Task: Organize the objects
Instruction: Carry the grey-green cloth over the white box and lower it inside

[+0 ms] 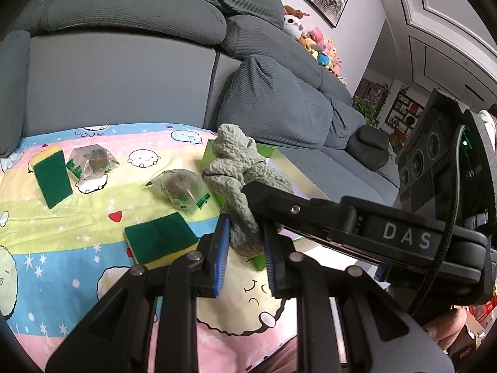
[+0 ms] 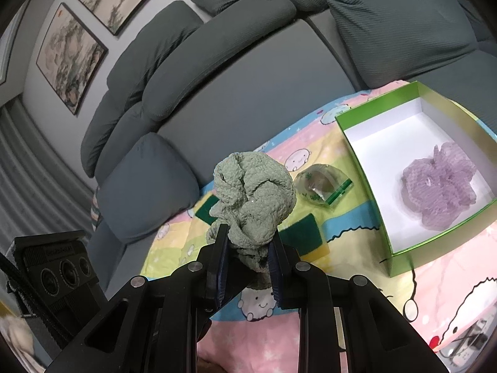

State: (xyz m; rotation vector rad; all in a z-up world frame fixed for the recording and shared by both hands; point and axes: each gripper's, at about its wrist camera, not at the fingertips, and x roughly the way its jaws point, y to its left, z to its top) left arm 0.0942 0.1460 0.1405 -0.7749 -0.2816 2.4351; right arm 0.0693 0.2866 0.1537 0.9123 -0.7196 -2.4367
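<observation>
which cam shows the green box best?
Right wrist: the box is fully visible, open, white inside, with a purple scrunchie in it. Left wrist shows only slivers of its green wall behind the green cloth and the right gripper.

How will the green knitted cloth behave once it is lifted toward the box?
Probably floppy: the green cloth bunches in loose folds above the right gripper. Likely light, held by one pinched end. Its textured knit should resist slipping, though folds may snag on the box rim.
</observation>
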